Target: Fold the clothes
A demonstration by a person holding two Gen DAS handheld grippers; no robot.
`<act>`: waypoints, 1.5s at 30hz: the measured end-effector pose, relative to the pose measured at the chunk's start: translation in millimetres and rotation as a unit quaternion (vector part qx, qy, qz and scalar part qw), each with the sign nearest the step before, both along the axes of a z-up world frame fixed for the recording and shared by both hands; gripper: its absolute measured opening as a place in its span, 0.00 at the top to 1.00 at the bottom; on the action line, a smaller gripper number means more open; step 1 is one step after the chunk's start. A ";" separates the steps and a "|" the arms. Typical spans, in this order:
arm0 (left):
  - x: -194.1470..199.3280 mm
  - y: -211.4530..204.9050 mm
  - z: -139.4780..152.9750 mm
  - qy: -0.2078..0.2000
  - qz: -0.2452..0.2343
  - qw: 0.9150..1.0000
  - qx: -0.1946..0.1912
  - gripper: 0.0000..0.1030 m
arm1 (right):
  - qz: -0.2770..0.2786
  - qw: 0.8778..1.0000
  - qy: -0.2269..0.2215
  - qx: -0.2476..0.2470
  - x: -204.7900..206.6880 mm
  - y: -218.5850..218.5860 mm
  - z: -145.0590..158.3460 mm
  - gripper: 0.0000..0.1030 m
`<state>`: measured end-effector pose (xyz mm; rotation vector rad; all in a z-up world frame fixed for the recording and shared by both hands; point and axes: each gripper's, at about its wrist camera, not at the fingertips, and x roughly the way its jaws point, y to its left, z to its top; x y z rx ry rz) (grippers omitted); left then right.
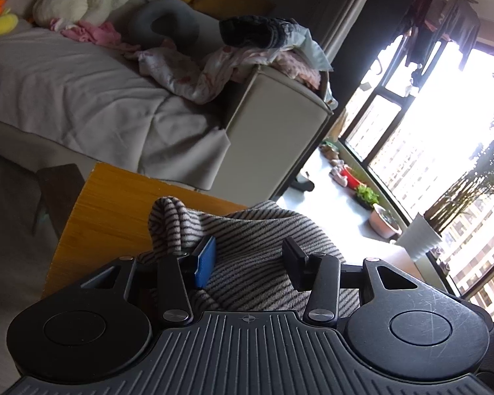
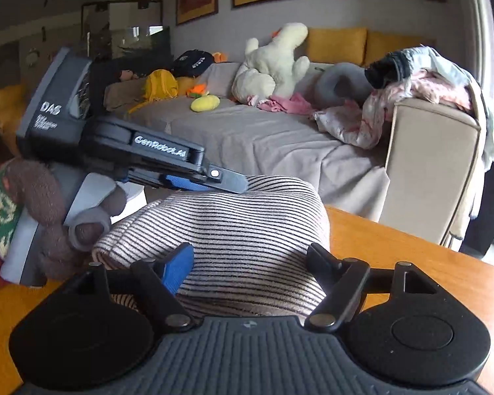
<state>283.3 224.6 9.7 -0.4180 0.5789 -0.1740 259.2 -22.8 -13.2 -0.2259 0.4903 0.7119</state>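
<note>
Black-and-cream striped knit garment [image 2: 247, 230] on orange wooden desk [image 2: 411, 247]; left gripper [image 1: 248, 260] and right gripper [image 2: 250, 263] fingers apart over it

striped garment [image 2: 247, 230] bunched, seemingly folded, on table

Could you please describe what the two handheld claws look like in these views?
Both the left claw and the right claw have black ribbed bodies, two round black discs and silver pivot screws. Each pairs one blue-padded finger with one black. Seen from the right wrist view, the left unit's grey housing carries white "DAS" and "GenRobot.AI" lettering.
</note>
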 end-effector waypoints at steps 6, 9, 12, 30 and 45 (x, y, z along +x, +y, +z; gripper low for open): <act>-73.6 -35.7 22.6 -0.020 0.056 0.997 0.045 0.18 | -0.053 0.998 0.030 -0.001 -14.4 -33.3 -4.0 0.00; -105.1 -58.7 20.2 -0.003 0.070 0.996 0.054 0.11 | -0.079 0.996 0.045 -0.002 -21.6 -49.9 -5.9 0.00; -129.7 -84.4 11.6 0.021 0.077 0.995 0.067 0.04 | -0.105 0.993 0.060 -0.002 -28.9 -66.5 -7.9 0.00; -136.2 -145.5 -24.5 0.076 0.147 0.973 0.163 0.00 | -0.153 0.983 0.095 -0.039 -26.1 -93.1 -26.7 0.00; -131.3 -148.6 -27.0 0.079 0.144 0.970 0.177 0.00 | -0.188 0.978 0.090 -0.031 -27.1 -100.1 -27.8 0.00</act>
